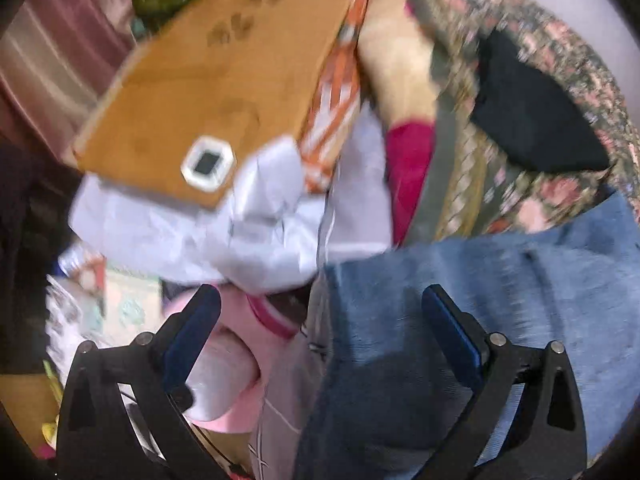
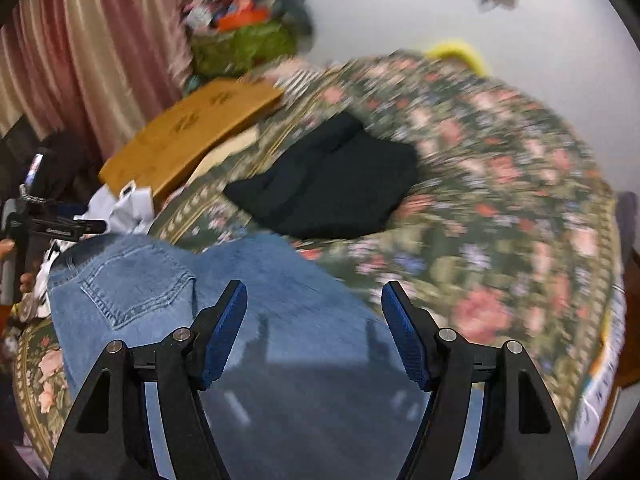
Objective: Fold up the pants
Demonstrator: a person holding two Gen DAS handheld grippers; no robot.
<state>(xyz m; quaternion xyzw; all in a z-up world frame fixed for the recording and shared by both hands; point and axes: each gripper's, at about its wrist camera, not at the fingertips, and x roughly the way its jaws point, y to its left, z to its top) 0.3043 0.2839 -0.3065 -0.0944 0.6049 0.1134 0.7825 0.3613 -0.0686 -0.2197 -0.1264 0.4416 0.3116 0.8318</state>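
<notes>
Right gripper (image 2: 314, 332) jaws apart, empty, hanging right over blue jeans (image 2: 168, 292) on floral bedspread (image 2: 500, 184); back pocket and waistband lie to its left. Left gripper (image 1: 320, 344) wide open, empty, at denim's edge, so either can reach. Heavy stitched denim. Beyond: black garment (image 2: 332, 184), wooden board (image 2: 192, 132).

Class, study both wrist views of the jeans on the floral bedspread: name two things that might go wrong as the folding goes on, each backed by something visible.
1. The jeans lie at the floral bedspread's edge beside clutter; the open left hand-held gripper spans denim and a pink item and may pinch both.
2. The black garment lies close behind; a fold could land on it.
</notes>
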